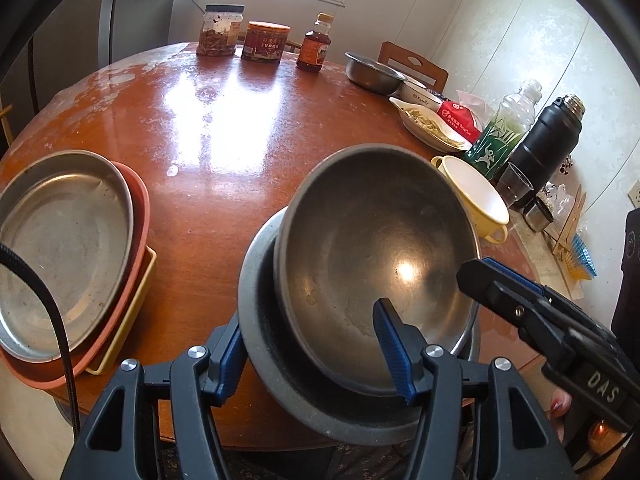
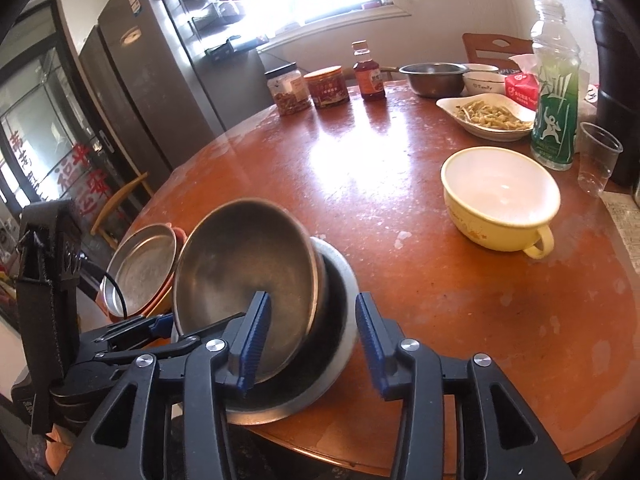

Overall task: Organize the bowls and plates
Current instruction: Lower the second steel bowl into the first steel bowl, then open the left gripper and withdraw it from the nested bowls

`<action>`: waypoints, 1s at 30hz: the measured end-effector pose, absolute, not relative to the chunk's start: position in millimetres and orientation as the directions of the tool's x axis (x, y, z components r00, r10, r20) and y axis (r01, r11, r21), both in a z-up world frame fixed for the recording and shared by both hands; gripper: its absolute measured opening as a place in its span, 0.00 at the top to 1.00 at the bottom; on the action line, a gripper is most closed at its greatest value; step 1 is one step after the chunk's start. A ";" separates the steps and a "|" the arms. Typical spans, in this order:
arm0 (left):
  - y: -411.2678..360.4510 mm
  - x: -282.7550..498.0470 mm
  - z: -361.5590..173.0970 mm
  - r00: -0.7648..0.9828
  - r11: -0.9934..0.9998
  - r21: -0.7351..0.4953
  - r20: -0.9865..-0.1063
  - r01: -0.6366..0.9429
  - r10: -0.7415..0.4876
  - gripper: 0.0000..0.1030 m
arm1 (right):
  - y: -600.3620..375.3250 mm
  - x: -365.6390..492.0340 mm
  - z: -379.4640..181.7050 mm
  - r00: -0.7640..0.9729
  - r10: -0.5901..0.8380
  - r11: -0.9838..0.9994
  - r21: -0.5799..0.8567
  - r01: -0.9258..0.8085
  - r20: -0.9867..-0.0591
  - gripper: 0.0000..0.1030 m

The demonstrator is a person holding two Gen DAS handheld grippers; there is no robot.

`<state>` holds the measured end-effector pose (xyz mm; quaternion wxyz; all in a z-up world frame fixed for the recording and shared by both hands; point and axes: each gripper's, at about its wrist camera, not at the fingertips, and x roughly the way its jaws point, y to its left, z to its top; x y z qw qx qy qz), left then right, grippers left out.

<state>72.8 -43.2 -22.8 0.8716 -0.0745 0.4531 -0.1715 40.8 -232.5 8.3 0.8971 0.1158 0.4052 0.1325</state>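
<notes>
A steel bowl [image 1: 376, 264] sits tilted inside a grey dish [image 1: 280, 360] at lower centre, near the bench [image 1: 224, 128] edge, mouth facing the cameras. The left gripper [image 1: 310, 356] straddles both rims, seemingly unclamped. The right gripper [image 2: 312, 340] stands released, one finger inside the bowl. Both are equally near.

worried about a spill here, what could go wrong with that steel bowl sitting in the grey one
1. The steel bowl sits tilted in the grey bowl, so it could rock or slide out.
2. The grey bowl overhangs the table edge; a nudge from the left gripper could tip both off.
3. The right gripper straddles the rims and could snag them.
</notes>
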 end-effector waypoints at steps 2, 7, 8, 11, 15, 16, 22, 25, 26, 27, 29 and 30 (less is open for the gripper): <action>-42.6 71.0 -20.6 0.539 0.932 -0.276 -0.760 0.236 -0.362 0.42 | -234.7 42.1 8.8 0.640 0.327 0.939 0.316 -0.137 -0.695 0.54; -35.6 69.8 -17.7 0.549 0.932 -0.284 -0.753 0.225 -0.362 0.41 | -237.1 43.6 17.8 0.684 0.312 0.943 0.304 -0.137 -0.659 0.50; -33.2 69.6 -17.3 0.552 0.932 -0.287 -0.752 0.221 -0.362 0.41 | -236.6 45.8 22.3 0.699 0.307 0.945 0.297 -0.140 -0.646 0.50; -27.9 69.2 -16.1 0.559 0.936 -0.285 -0.750 0.209 -0.353 0.41 | -233.1 52.2 31.7 0.732 0.296 0.948 0.281 -0.147 -0.614 0.50; -26.6 68.4 -15.3 0.560 0.935 -0.284 -0.748 0.213 -0.355 0.41 | -222.7 71.7 35.7 0.749 0.267 0.958 0.252 -0.137 -0.606 0.50; -26.7 68.4 -15.1 0.561 0.936 -0.280 -0.749 0.214 -0.352 0.41 | -220.7 77.1 35.8 0.751 0.269 0.958 0.252 -0.140 -0.604 0.50; -24.2 66.9 -11.6 0.579 0.935 -0.282 -0.734 0.216 -0.355 0.41 | -209.9 94.8 30.4 0.731 0.280 0.955 0.255 -0.149 -0.623 0.50; -20.1 69.6 -5.9 0.601 0.933 -0.291 -0.715 0.212 -0.359 0.41 | -209.9 96.5 27.8 0.727 0.281 0.955 0.258 -0.147 -0.627 0.50; -18.9 71.6 -3.5 0.609 0.935 -0.287 -0.711 0.206 -0.352 0.41 | -210.5 97.0 27.0 0.727 0.280 0.955 0.258 -0.145 -0.627 0.50; -17.9 73.1 -1.7 0.616 0.936 -0.287 -0.705 0.206 -0.351 0.41 | -211.3 97.6 26.1 0.724 0.279 0.955 0.262 -0.140 -0.631 0.50; -17.3 77.8 1.2 0.626 0.936 -0.284 -0.697 0.207 -0.350 0.41 | -210.8 98.6 25.1 0.719 0.288 0.953 0.265 -0.148 -0.633 0.50; -16.9 79.9 1.7 0.626 0.935 -0.289 -0.696 0.203 -0.351 0.41 | -210.3 99.3 24.4 0.718 0.287 0.954 0.261 -0.150 -0.634 0.50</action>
